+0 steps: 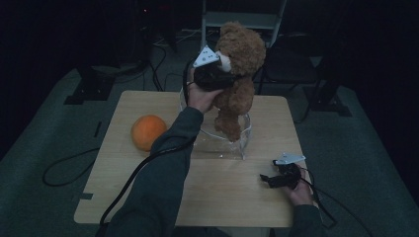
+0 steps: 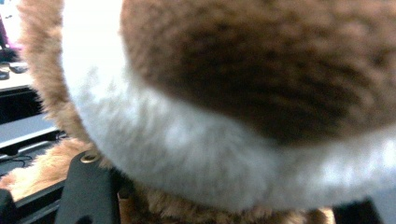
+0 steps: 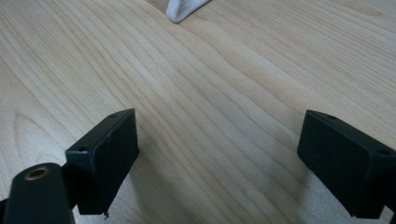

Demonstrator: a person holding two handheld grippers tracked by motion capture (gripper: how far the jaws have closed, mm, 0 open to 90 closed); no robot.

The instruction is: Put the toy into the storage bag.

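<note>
Plush toy: brown teddy bear [image 1: 239,69], held upright above the clear bowl [image 1: 245,132], its feet hanging down into the bowl's mouth.
Feel: soft, light and squashy by the look of it; the fur gives under pressure, so a shallow pinch could slip off.
Hold point: left gripper [image 1: 210,74] is at the bear's muzzle and neck; the left gripper view has white and brown fur [image 2: 196,140] pressed up close between the jaws, which stand partly spread around it; whether they press on it I cannot tell.
Better grip: torso or neck, where the stuffing is thickest.
Bowl: transparent and probably breakable; nothing else visible inside.
Orange [image 1: 147,131]: on the wooden surface [image 1: 232,197], left of the bowl, apart from it.
Right gripper [image 1: 281,178]: resting on the surface, jaws spread wide and empty.
</note>
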